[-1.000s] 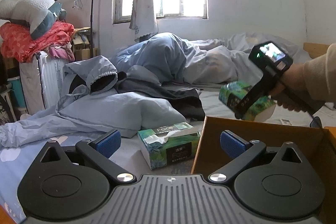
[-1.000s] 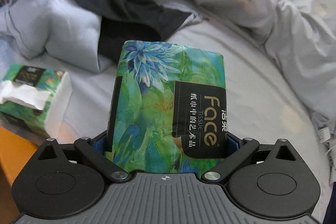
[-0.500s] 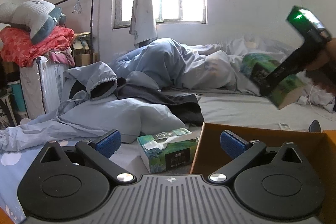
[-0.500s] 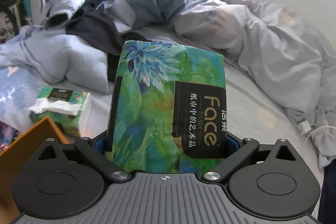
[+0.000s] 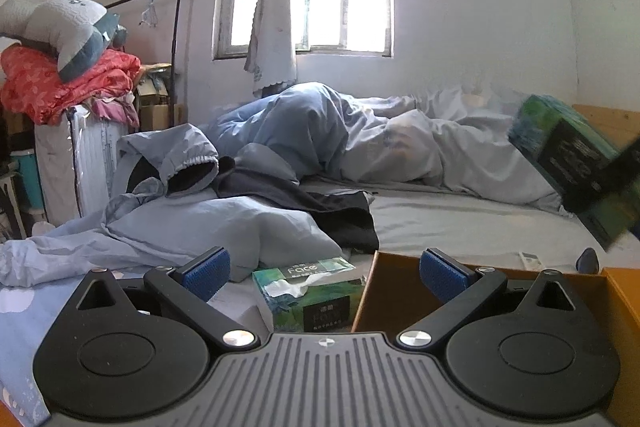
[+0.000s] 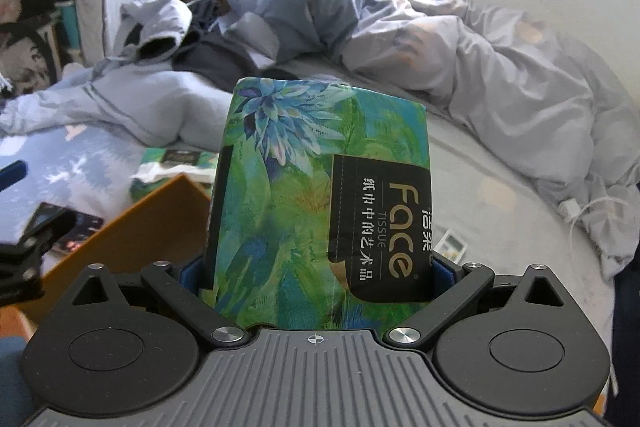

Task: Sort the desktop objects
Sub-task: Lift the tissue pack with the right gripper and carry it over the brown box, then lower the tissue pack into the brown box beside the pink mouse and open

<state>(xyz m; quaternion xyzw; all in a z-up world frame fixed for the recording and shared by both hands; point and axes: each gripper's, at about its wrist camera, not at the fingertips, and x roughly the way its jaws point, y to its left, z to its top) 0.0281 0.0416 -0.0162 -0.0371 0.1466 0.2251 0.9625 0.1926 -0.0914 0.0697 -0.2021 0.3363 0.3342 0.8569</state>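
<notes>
Right wrist view: right gripper (image 6: 316, 267) clamps tissue pack (image 6: 320, 187) beside cardboard box (image 6: 132, 223); lower level, release inside.

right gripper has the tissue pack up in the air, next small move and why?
Probably swing the right gripper left and down toward the orange box. It is shut on the sealed tissue pack, held above the bed, and the box sits open to its lower left.
</notes>
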